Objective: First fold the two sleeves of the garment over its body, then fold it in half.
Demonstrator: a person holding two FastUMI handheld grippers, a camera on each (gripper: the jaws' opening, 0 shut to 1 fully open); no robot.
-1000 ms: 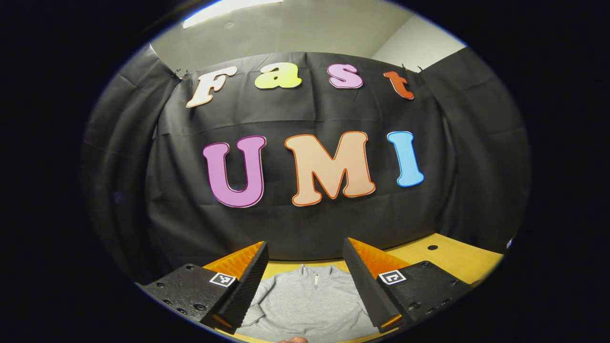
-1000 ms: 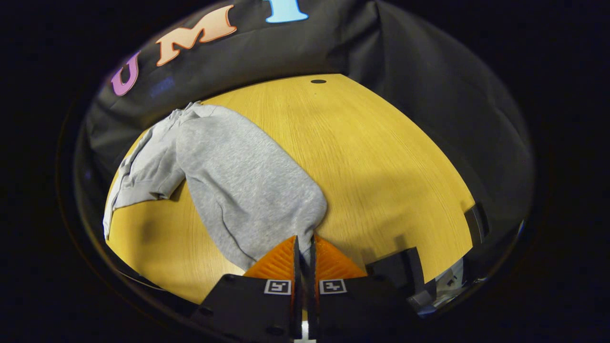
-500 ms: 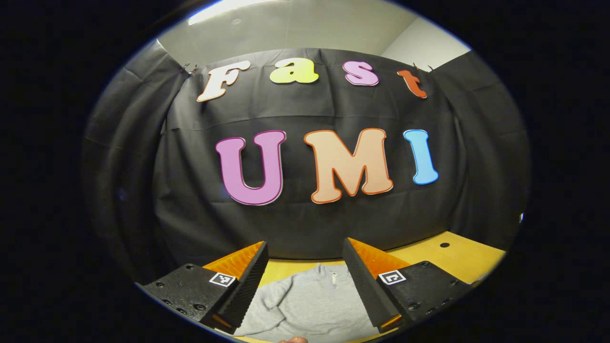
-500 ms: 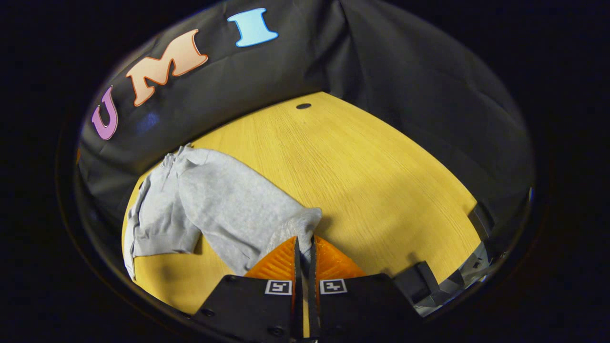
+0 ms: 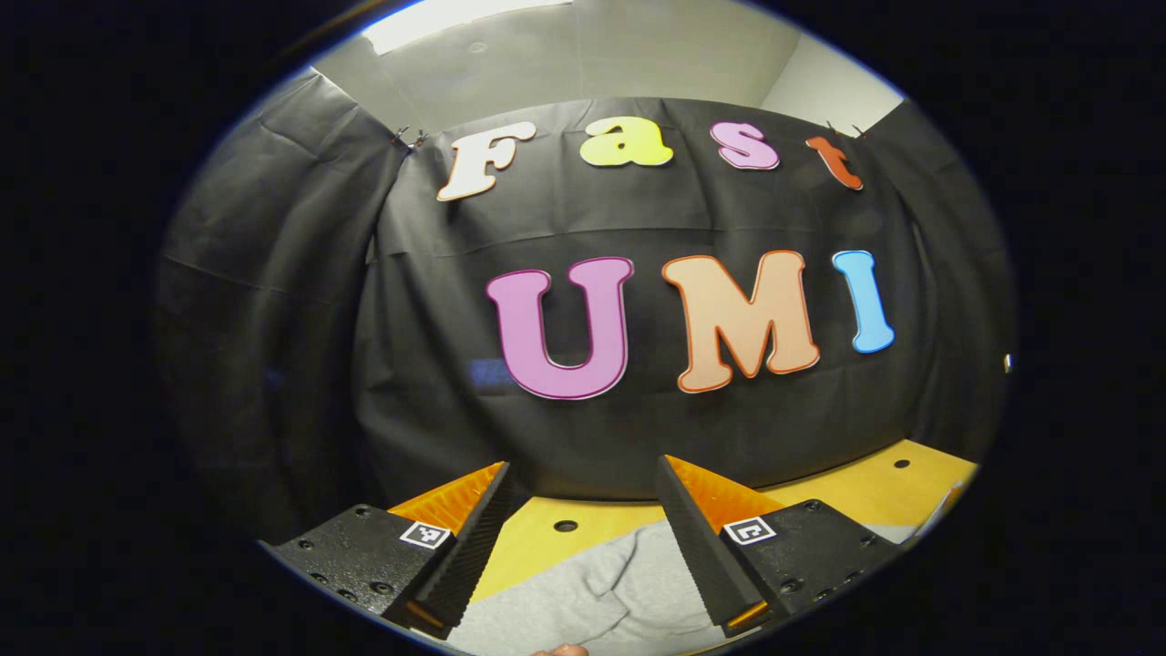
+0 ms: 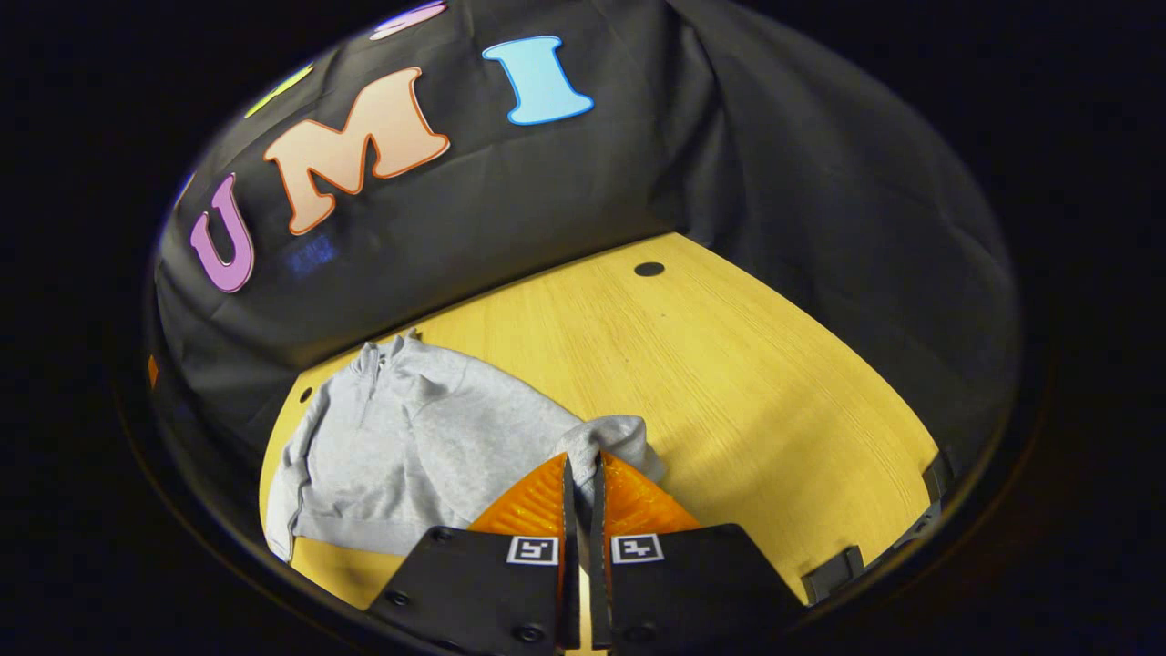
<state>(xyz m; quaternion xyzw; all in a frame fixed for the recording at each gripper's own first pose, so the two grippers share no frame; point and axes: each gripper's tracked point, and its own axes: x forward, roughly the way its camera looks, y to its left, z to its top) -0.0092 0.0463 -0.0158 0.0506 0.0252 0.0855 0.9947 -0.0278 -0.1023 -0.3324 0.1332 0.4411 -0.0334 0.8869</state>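
Grey sweatshirt mid-fold on the yellow bench

The right hand-held gripper [image 6: 580,474] is pinched tight on a bunched bit of the sweatshirt [image 6: 410,437], which lies on the bench [image 6: 729,364] toward its left side, collar pointing at the black cloth wall [image 6: 774,182]. The left hand-held gripper [image 5: 583,538] hangs above the sweatshirt with its fingers spread wide, holding nothing.
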